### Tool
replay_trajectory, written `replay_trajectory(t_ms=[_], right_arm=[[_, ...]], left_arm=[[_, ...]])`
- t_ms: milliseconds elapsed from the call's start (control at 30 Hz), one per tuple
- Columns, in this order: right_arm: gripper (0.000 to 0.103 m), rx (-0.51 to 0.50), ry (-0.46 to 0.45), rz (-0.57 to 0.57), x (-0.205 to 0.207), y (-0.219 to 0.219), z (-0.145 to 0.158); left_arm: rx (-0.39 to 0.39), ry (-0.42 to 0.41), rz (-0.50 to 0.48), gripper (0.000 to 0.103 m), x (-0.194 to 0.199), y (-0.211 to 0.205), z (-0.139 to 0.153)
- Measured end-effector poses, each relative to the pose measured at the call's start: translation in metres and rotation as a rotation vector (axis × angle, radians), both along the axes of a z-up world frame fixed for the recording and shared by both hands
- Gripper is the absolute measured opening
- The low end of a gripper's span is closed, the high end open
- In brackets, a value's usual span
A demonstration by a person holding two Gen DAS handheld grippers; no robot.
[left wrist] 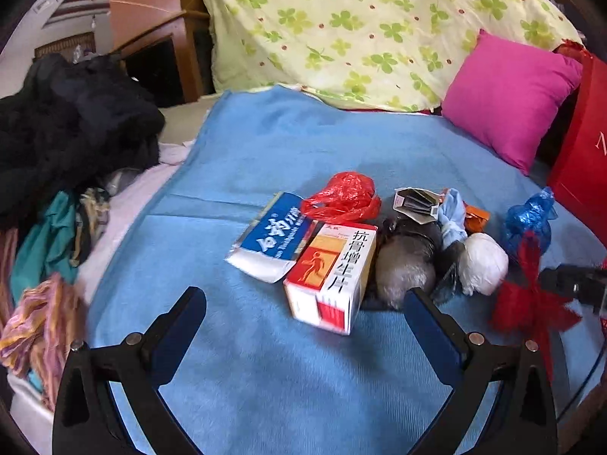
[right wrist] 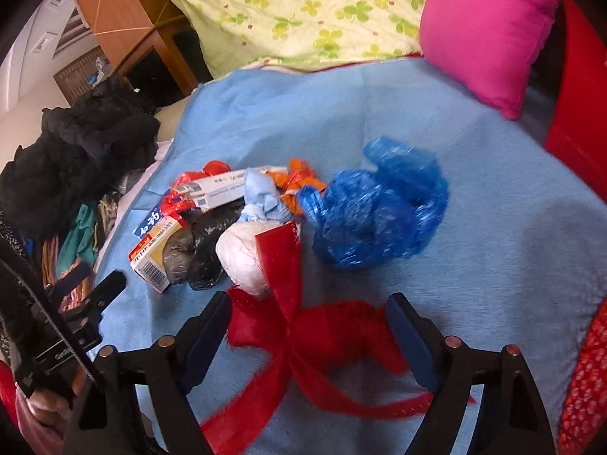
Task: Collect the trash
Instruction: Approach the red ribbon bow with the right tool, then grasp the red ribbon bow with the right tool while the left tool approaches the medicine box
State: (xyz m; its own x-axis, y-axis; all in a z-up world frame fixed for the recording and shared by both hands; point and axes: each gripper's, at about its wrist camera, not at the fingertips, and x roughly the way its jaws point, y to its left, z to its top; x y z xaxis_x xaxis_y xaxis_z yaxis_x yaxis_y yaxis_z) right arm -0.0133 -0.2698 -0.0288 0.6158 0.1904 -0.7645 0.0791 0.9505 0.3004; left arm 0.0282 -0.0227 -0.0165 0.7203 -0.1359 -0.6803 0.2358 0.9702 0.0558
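right gripper (right wrist: 309, 326): jaws wide apart, red ribbon (right wrist: 299, 337) lying between them, pads not pressing it
blue plastic bag (right wrist: 375, 208): crumpled up just past the ribbon, on the blue blanket (right wrist: 474, 265)
white wad (right wrist: 242, 254): touching the ribbon's upper end
medicine box (right wrist: 153, 256): far left of the trash heap, next to a dark bag (right wrist: 201, 250)
pink pillow (right wrist: 489, 26): back right corner of the bed
dark clothes (right wrist: 76, 151): piled at the left

We see a bed with a blue blanket (left wrist: 265, 144). On it lie a medicine box (left wrist: 330, 276), a blue-white pack (left wrist: 269, 239), a red bag (left wrist: 341, 197), a grey bag (left wrist: 409, 261), a white bundle (left wrist: 483, 263), a blue bag (right wrist: 379, 204) and a red ribbon (right wrist: 303, 337). A pink pillow (left wrist: 508, 98) rests at the far edge, dark clothes (left wrist: 68, 121) at the left.
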Motion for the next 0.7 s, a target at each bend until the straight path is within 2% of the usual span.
replay_trajectory(t_ms=[67,100,133,200,233,300,333,400,500,700], right_arm=[[0.086,-0.02,0.025,0.015,0.005,0.006,-0.006],[0.085,-0.048,0.041,0.021,0.007,0.01,-0.009],[0.08,-0.074,0.049,0.028,0.007,0.014,-0.012],[0.067,-0.104,0.055,0.039,0.006,0.017,-0.015],[0.061,-0.108,0.059,0.04,0.006,0.018,-0.017],[0.055,-0.106,0.058,0.036,0.004,0.018,-0.018],[0.051,-0.104,0.055,0.038,0.003,0.018,-0.017],[0.049,-0.093,0.041,0.04,-0.002,0.016,-0.014],[0.048,-0.078,0.027,0.038,-0.01,0.012,-0.008],[0.048,-0.059,-0.021,0.035,-0.029,0.003,0.007]], left_arm=[[-0.001,0.044,0.005,0.102,0.01,-0.001,-0.007],[0.004,0.065,0.012,0.094,0.014,-0.001,-0.012],[-0.001,0.086,0.01,0.09,0.017,-0.001,-0.015],[-0.024,0.123,-0.002,0.073,0.022,0.0,-0.021],[-0.031,0.134,-0.003,0.069,0.024,-0.001,-0.023],[-0.046,0.156,-0.008,0.051,0.028,0.0,-0.028],[-0.062,0.166,-0.011,0.045,0.029,0.001,-0.03],[-0.095,0.185,-0.011,0.022,0.029,0.003,-0.033],[-0.114,0.187,-0.015,0.011,0.026,0.004,-0.034],[-0.137,0.15,-0.032,0.008,0.009,0.009,-0.024]])
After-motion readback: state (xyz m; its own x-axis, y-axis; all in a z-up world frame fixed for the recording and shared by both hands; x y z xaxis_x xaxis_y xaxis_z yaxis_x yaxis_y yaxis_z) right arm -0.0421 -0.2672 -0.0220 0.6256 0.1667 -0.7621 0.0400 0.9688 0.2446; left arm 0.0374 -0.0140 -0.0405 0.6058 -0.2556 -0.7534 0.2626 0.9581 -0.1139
